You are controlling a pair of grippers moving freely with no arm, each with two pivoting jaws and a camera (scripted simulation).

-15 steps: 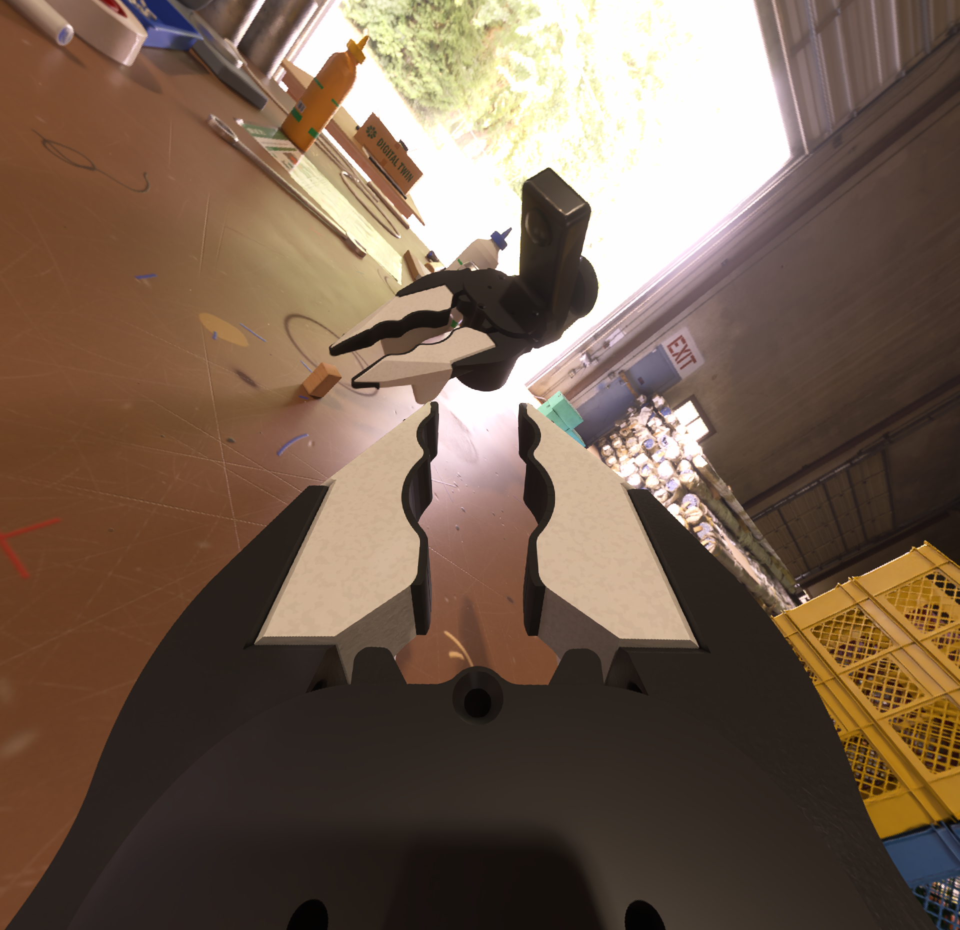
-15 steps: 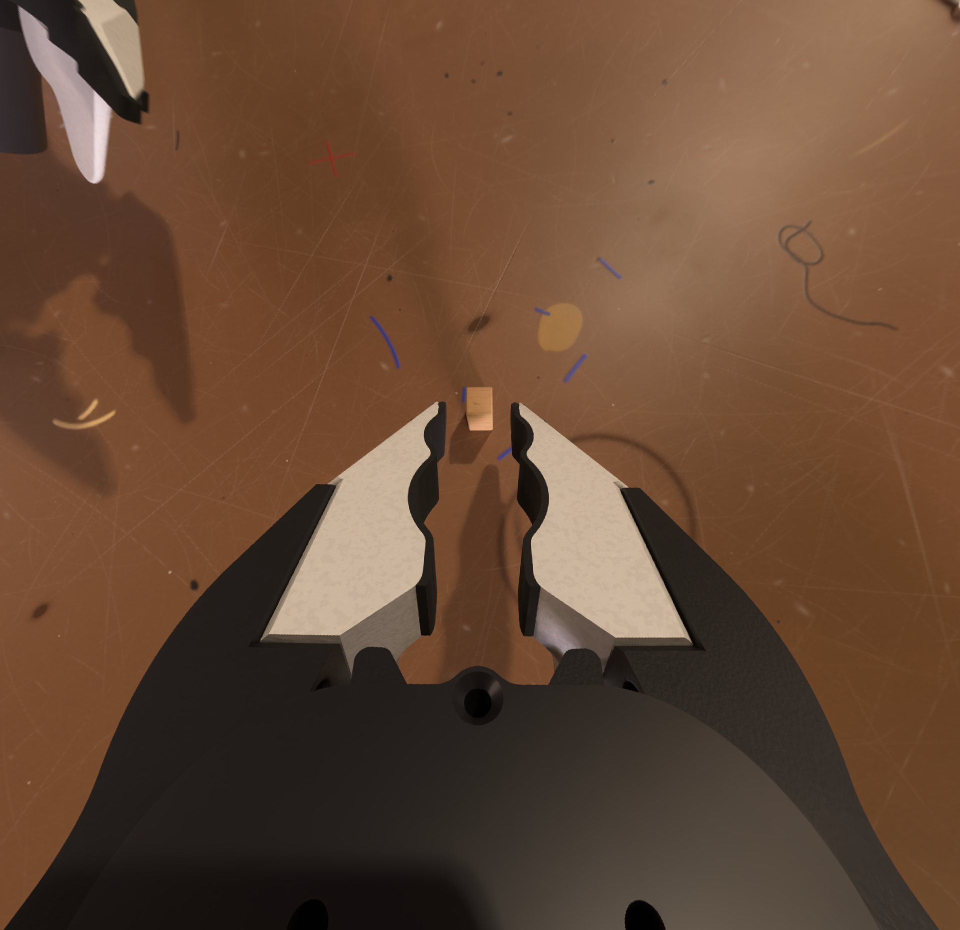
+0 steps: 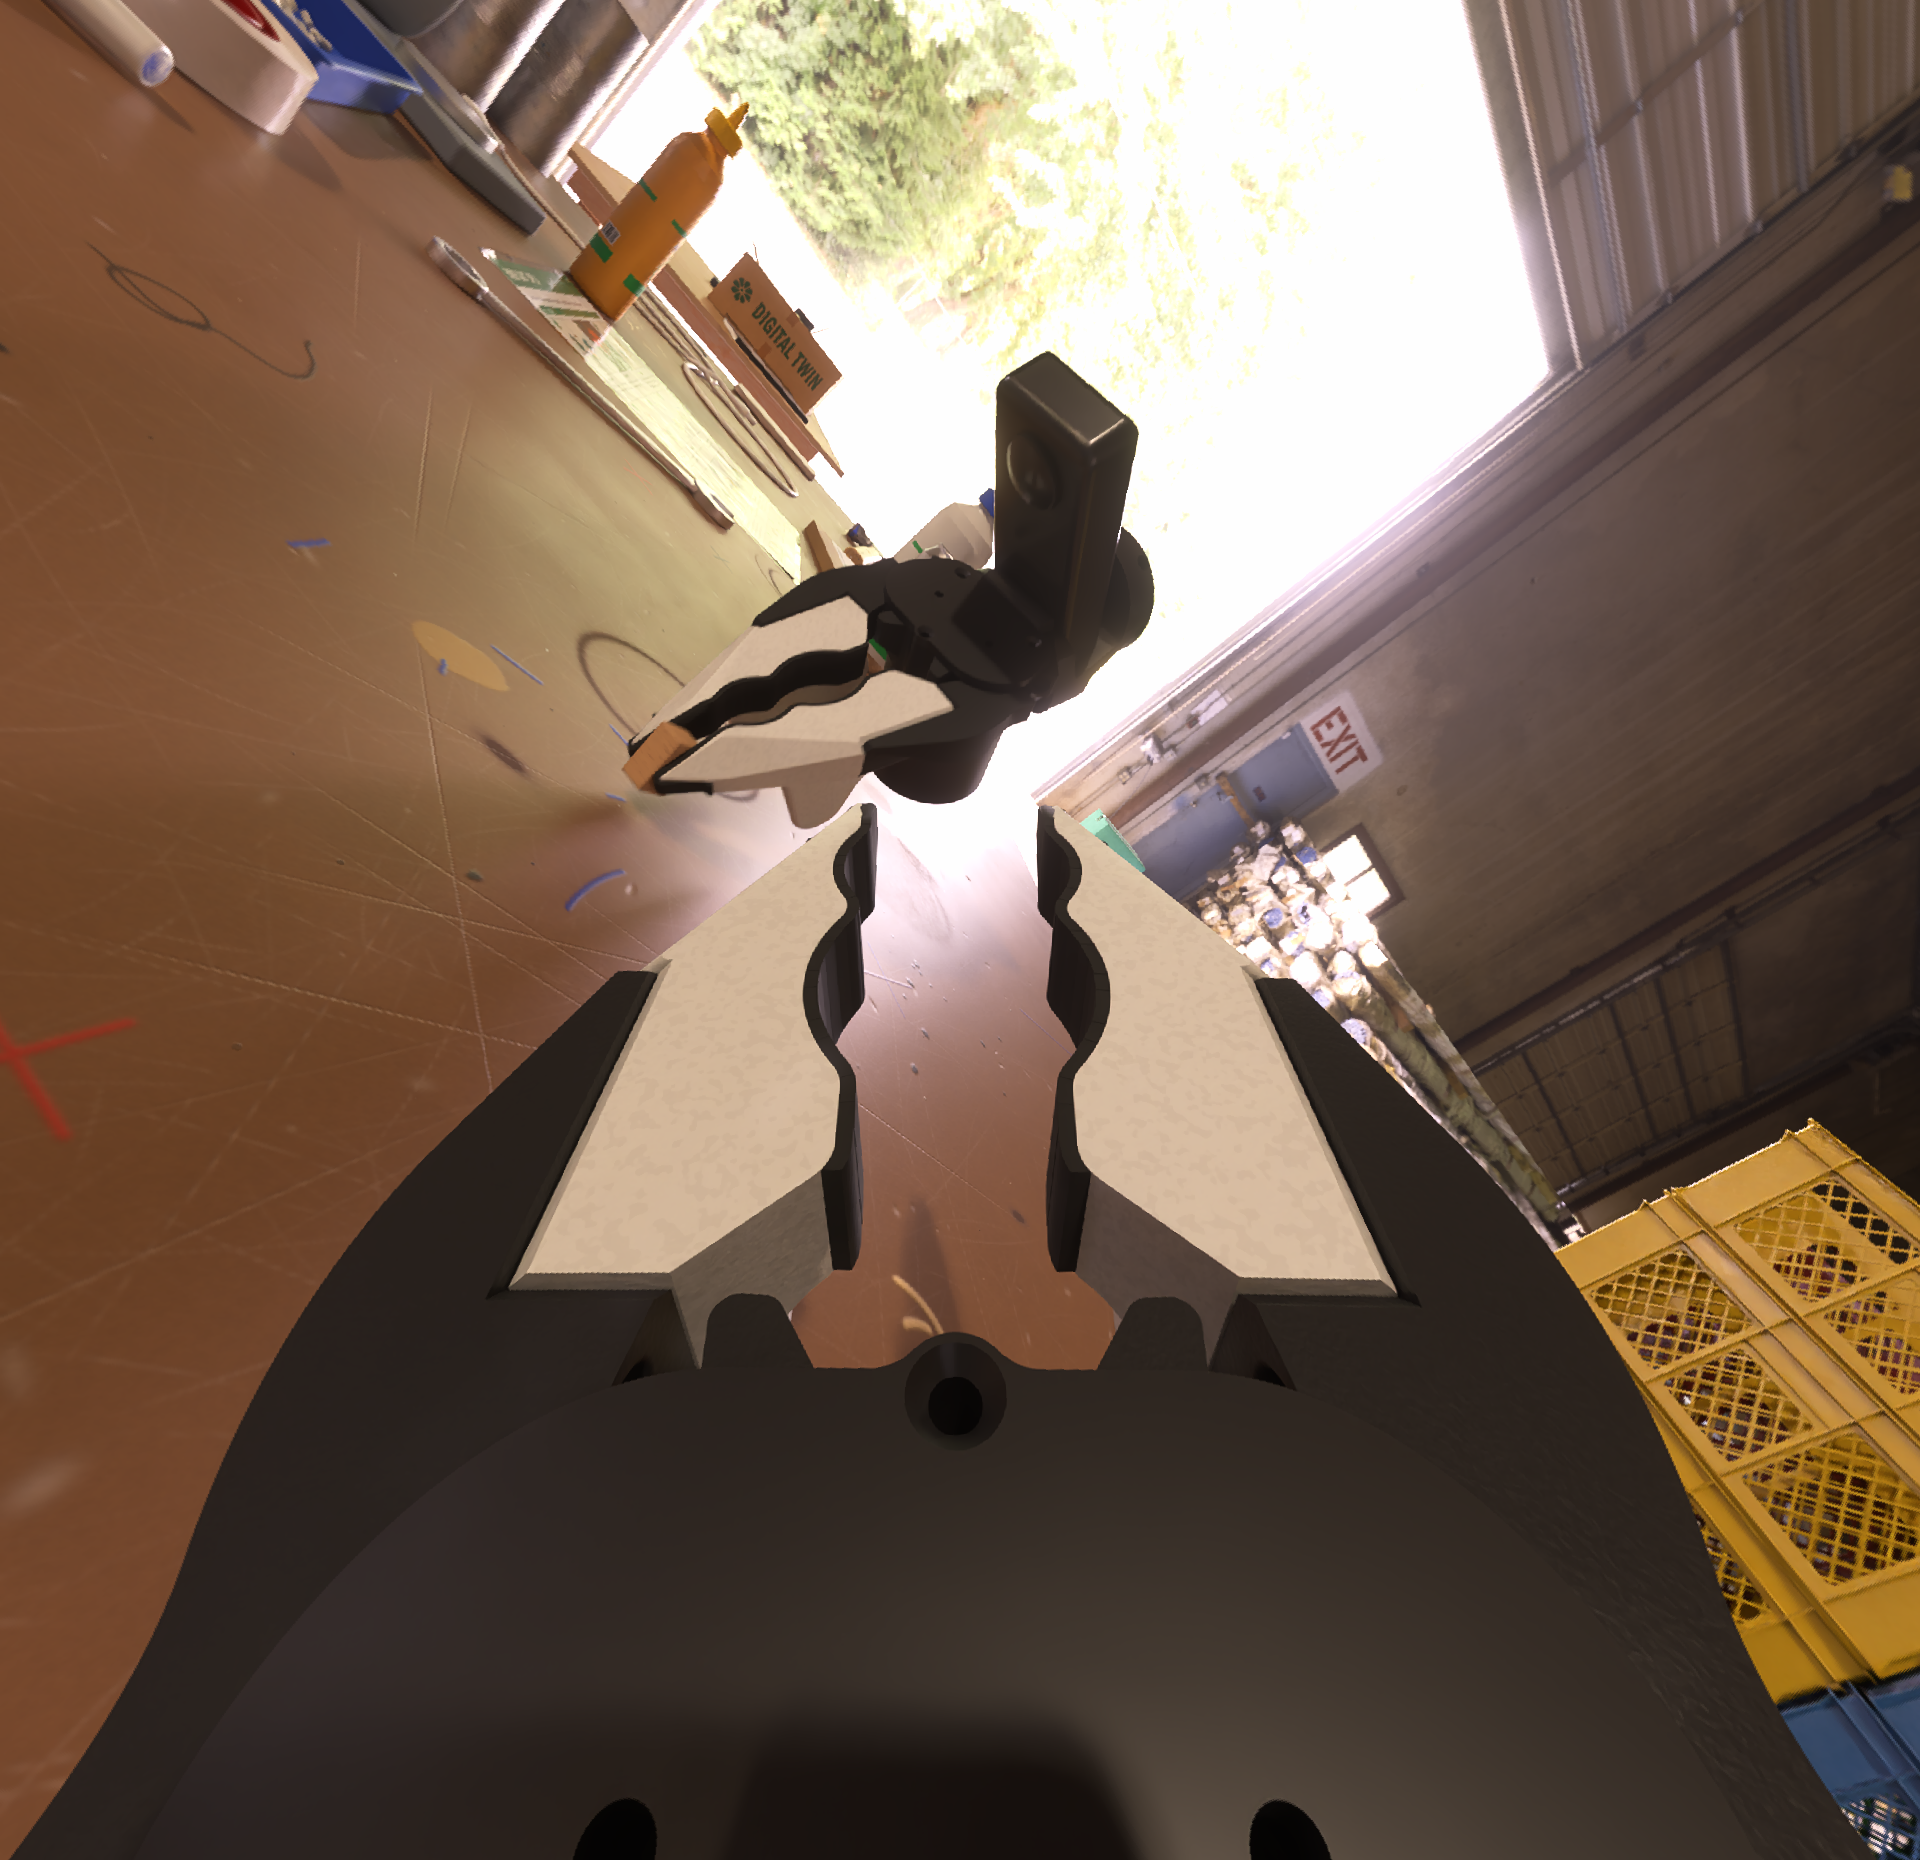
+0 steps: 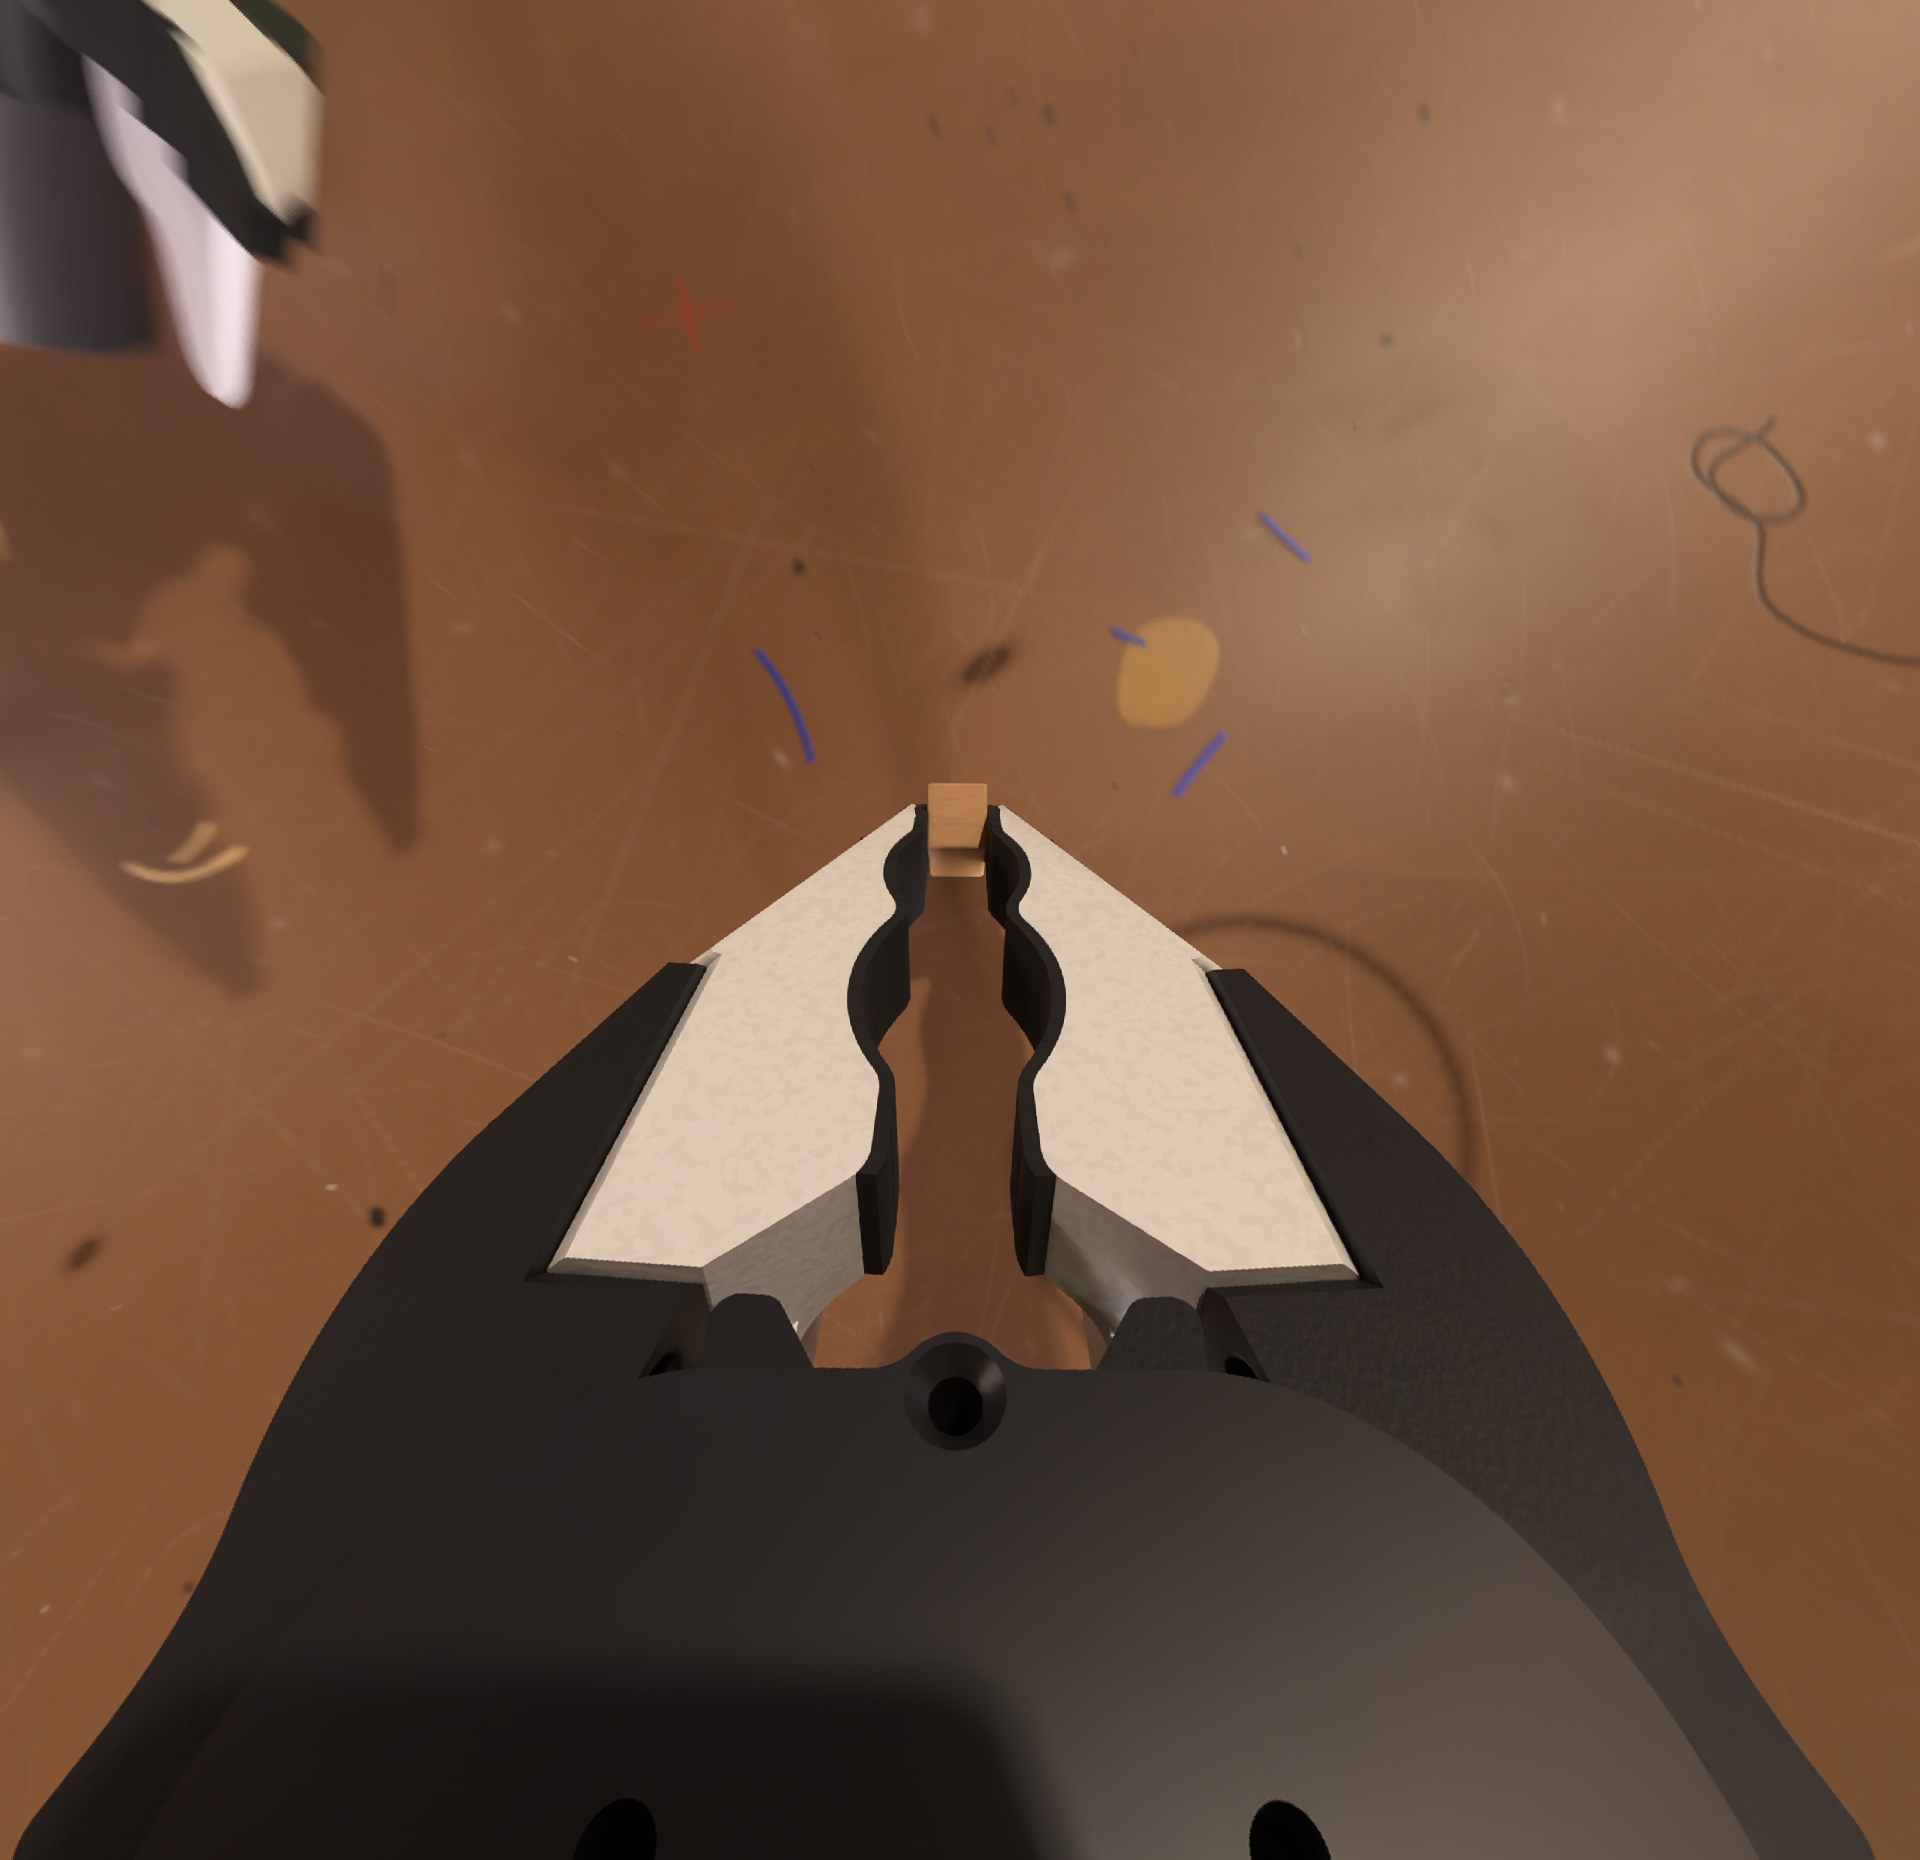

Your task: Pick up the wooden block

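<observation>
The small wooden block [image 4: 957, 800] is pinched between the tips of my right gripper [image 4: 957, 823], which is shut on it. It sits at or just above the brown table [image 4: 1351, 252]; I cannot tell whether it touches. In the left wrist view the right gripper [image 3: 665, 766] reaches down to the table with the block [image 3: 652, 752] at its tips. My left gripper [image 3: 956, 823] is open and empty, hovering low over the table short of the block. It also shows blurred at the top left of the right wrist view [image 4: 239, 179].
An orange bottle [image 3: 655, 221], a tape roll [image 3: 239, 75], a cardboard box [image 3: 779, 345], a long metal tool [image 3: 582, 376] and a white bottle [image 3: 951, 532] stand along the table's far side. A yellow crate [image 3: 1766, 1395] stands off the table at right.
My right gripper has moved forward over the block and closed on it; the block was loose on the table just ahead of the open jaws. My left gripper stays open.
</observation>
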